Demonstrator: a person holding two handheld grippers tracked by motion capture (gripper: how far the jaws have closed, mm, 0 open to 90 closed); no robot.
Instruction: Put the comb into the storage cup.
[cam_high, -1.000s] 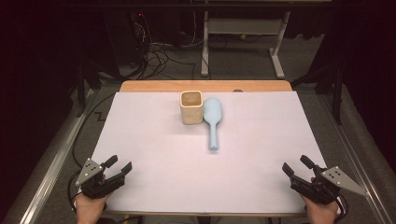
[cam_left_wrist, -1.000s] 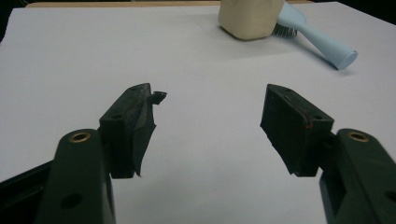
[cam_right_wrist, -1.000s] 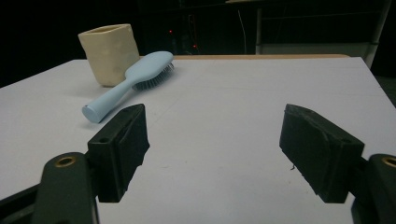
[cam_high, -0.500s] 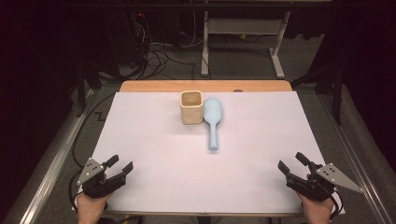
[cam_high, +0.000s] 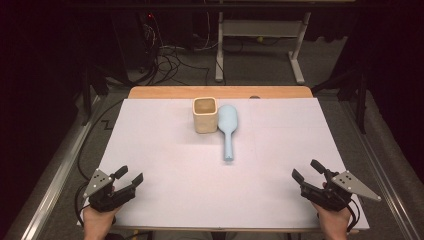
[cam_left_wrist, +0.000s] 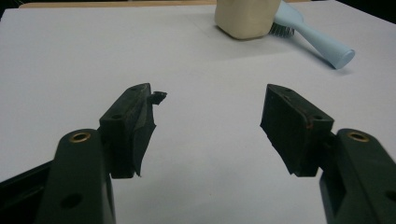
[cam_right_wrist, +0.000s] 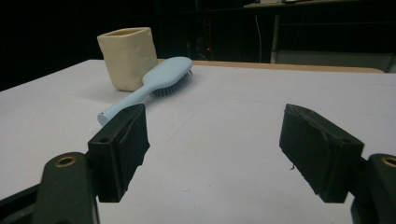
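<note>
hairbrush (cam_high: 228, 128) laid mid-table, touching cup (cam_high: 205, 115), handle end pointed at near edge | left hand-held gripper (cam_high: 129, 178) spread, empty | right hand-held gripper (cam_high: 306, 171) spread, empty, judged slightly nearer handle

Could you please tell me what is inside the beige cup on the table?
The beige cup looks empty in the high view; its inner bottom is shadowed, so something small there could be missed.

No text, label, brand, number or sign can be read in any view; the cup (cam_high: 205, 115), the hairbrush (cam_high: 227, 129) and the white sheet (cam_high: 210, 190) on the table are seen to be unmarked.
</note>
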